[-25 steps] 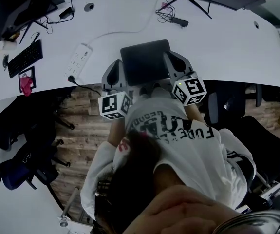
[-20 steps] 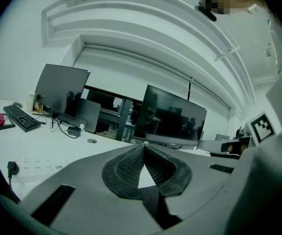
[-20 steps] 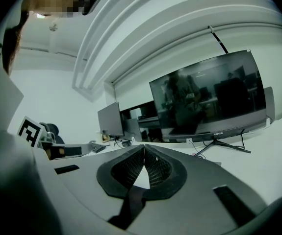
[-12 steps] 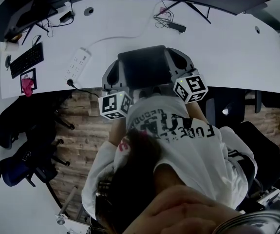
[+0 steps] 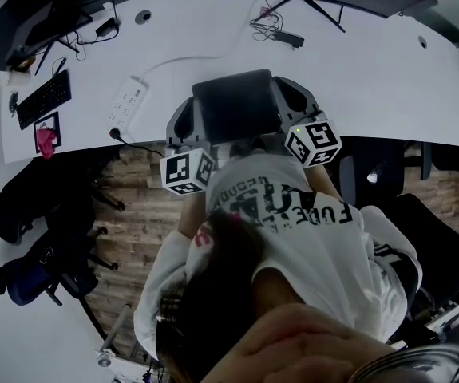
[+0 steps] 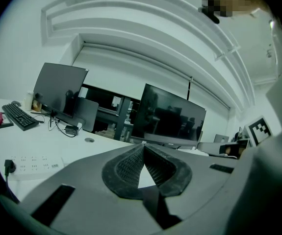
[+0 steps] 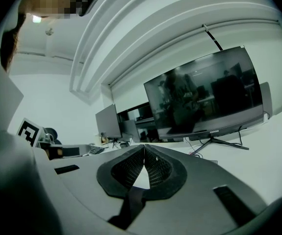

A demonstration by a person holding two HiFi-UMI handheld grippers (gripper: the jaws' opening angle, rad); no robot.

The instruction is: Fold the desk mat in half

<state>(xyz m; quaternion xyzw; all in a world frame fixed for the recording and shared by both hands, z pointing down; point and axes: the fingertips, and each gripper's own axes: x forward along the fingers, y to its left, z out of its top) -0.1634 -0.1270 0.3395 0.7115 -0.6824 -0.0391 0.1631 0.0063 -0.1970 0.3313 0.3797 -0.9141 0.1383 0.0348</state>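
The desk mat (image 5: 235,104) is a dark rectangle lying at the front edge of the white desk (image 5: 373,70), just ahead of the person. My left gripper (image 5: 187,118) rests along the mat's left side and my right gripper (image 5: 293,98) along its right side. The left gripper view shows my left gripper (image 6: 143,147) shut, its pads meeting tip to tip with nothing visible between them. My right gripper (image 7: 144,147) is likewise shut and empty in its own view. Neither gripper view shows the mat; both look up across the desk at the monitors.
A white power strip (image 5: 128,96) with its cord lies left of the mat, and a keyboard (image 5: 42,96) and a red item (image 5: 44,138) sit farther left. A monitor stand and cables (image 5: 281,30) are at the back. Office chairs (image 5: 21,214) stand on the wooden floor to the left.
Both grippers and the mat sit a touch farther up the desk than a second ago; the jaws stay shut.
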